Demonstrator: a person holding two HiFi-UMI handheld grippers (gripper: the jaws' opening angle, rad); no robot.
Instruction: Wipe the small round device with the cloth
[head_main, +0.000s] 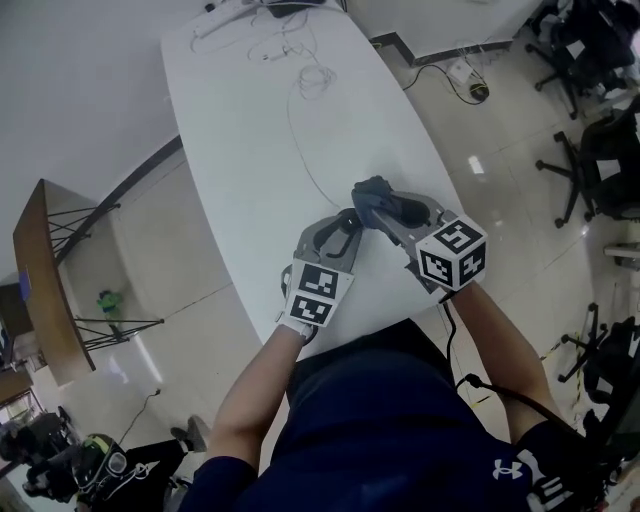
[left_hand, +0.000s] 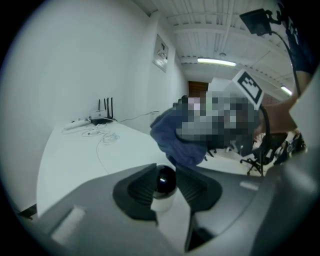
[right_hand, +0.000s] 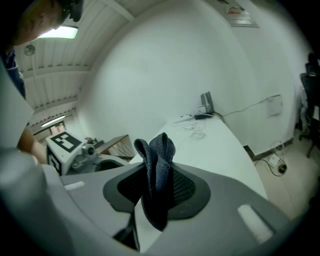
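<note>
The small round device (left_hand: 164, 186), a white body with a glossy black dome, sits pinched between the fingers of my left gripper (left_hand: 165, 181), just above the white table (head_main: 250, 180). Close over the device hangs a dark blue cloth (left_hand: 177, 137). The cloth (right_hand: 158, 170) is bunched between the pads of my right gripper (right_hand: 159, 187), which is shut on it, with folds sticking up past the pads. In the head view the left gripper (head_main: 347, 224) and right gripper (head_main: 388, 215) meet near the table's near edge. There the cloth (head_main: 376, 197) covers the device.
A thin white cable (head_main: 298, 120) runs down the table from a tangle of cords and a router (left_hand: 102, 119) at the far end. Office chairs (head_main: 590, 165) stand on the floor at the right. A wooden side table (head_main: 40, 280) stands at the left.
</note>
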